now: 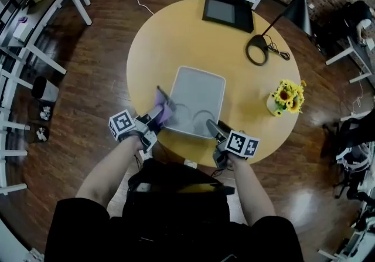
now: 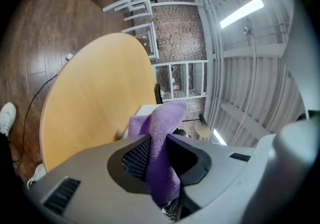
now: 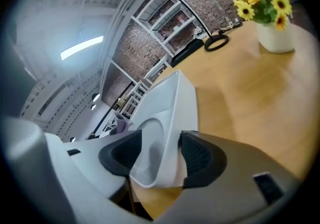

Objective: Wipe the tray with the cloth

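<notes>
The grey tray (image 1: 196,94) lies on the round yellow counter (image 1: 170,38), close to its near edge. The fingers of the right gripper (image 1: 214,128) are clamped on the tray's near right rim. At the tray's near left corner, the fingers of the left gripper (image 1: 157,118) pinch the purple cloth (image 1: 163,107) tightly, and it sticks up from between them. A vase of sunflowers (image 1: 286,98) stands well apart, to the right.

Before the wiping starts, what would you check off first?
1. Cloth clamped in left tongs: ok.
2. Right tongs gripping the tray at its near corner: ok.
3. Cloth down on the tray's floor: not ok, it is at the left rim.
4. Tray free of clutter: ok.
5. Sunflower vase standing apart from the tray: ok.
6. Tray lying flat on the table: cannot tell.
</notes>
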`<state>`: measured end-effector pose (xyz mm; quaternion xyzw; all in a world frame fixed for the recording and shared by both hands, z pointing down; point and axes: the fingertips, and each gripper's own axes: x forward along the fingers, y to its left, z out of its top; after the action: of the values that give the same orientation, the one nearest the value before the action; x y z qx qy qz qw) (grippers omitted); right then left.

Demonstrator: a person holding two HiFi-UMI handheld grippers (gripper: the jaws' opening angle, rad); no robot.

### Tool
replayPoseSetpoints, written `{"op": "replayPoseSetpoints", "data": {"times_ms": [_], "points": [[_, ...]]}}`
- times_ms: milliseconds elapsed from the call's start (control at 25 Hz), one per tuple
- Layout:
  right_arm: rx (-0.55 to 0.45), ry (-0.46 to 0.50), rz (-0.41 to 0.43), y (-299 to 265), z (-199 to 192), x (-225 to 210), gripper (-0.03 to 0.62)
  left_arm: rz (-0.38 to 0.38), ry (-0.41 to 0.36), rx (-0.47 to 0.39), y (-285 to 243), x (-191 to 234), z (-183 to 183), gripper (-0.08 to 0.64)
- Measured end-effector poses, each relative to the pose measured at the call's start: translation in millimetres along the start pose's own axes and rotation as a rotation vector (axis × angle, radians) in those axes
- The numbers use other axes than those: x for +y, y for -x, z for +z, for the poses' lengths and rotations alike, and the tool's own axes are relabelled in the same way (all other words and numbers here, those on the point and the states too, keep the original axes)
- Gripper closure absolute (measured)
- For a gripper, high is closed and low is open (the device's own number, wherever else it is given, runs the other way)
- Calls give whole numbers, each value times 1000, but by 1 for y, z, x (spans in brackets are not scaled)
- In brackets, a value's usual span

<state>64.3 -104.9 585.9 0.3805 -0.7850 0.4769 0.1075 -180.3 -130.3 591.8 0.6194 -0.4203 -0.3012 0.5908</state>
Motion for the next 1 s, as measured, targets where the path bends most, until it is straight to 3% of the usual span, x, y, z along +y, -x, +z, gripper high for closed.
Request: {"op": "replayPoseSetpoints", "data": {"times_ms": [160,320,440,600,720,800,1000], "points": [[17,2,4,5,-7,-2,354,-57,68,65,14,1,-7,482],[122,6,46,14,-29,-2,376,24,95,141,40,28,-40,482],[149,25,72,15,-29,-1,374,12,214,66,44,34,-47,482],[240,20,93,9,-30,3,374,18,228,-29,45,35,-37,482],[250,-62,155,-3,-34,17,377,36,285,-191,50,42,-8,483],[237,-87,166,-16,-38,27,377,51,267,-231,47,45,15,483],[244,-132,167,-40,-38,43,383,71,108,-146,13,36,63,483]]}}
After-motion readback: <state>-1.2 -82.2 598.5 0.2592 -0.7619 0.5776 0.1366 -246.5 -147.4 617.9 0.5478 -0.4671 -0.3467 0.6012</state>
